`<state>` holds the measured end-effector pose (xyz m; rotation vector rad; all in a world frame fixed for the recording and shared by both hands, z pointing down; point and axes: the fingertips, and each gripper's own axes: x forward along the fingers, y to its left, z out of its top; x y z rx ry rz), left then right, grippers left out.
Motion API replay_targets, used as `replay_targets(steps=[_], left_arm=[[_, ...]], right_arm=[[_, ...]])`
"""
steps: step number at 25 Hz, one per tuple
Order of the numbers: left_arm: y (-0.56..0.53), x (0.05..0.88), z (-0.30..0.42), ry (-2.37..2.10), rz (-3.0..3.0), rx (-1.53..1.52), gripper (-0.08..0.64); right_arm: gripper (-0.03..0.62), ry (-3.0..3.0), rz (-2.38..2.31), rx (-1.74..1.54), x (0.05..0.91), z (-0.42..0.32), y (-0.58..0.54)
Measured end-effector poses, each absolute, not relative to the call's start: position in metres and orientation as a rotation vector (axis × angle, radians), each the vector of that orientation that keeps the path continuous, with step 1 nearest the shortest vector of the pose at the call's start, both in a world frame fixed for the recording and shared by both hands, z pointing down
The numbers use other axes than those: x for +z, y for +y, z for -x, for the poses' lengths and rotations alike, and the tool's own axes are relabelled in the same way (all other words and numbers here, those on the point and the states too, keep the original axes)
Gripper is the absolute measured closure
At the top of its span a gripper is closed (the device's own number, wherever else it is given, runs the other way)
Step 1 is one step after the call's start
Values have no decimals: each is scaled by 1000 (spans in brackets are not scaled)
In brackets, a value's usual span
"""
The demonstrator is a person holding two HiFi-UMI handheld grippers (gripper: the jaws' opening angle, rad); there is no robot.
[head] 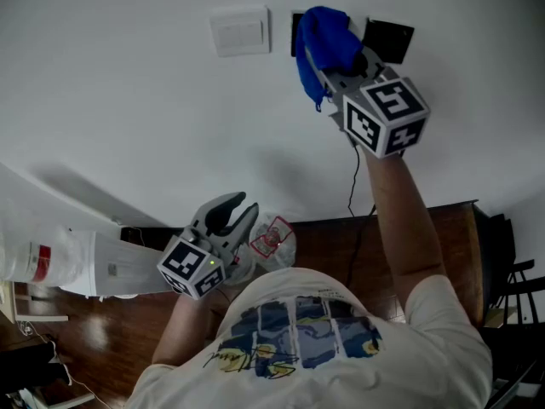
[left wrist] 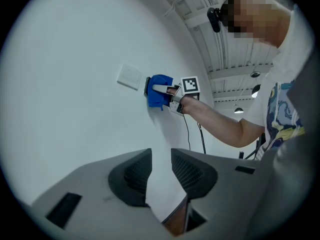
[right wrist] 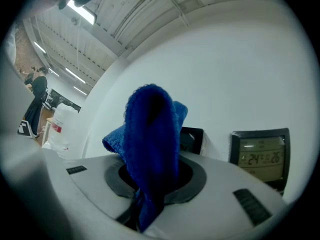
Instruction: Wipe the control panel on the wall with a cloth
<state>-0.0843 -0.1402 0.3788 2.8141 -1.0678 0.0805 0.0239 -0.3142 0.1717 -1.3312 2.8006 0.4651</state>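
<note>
The person is wearing a pale short-sleeved T-shirt (head: 443, 331) carrying a blue-and-yellow print (head: 294, 335), possibly a painting. The left tongs (head: 230, 212) and right tongs (head: 328, 66) are showing grey bodies with dark ribbed pads (left wrist: 134, 176), each bearing a white cube (head: 385, 113) with black square markers.

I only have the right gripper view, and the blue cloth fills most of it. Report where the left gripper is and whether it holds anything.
Observer: The left gripper hangs low near the person's torso, away from the wall, with its jaws apart and empty.
Operator: Tell me what is left of the cloth.
Observer: A white rectangular switch plate is on the wall, just left of the blue terry cloth.
Operator: Check below the right gripper.
Observer: A thin black cable runs down the wall beneath the right gripper.
</note>
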Motion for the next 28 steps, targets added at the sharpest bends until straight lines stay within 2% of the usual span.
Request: replay_targets(steps=[28], left_arm=[[-140,381,76,-1040,-2819,75,463]], right_arm=[[505,2712,1474,431,178,-82,-312]])
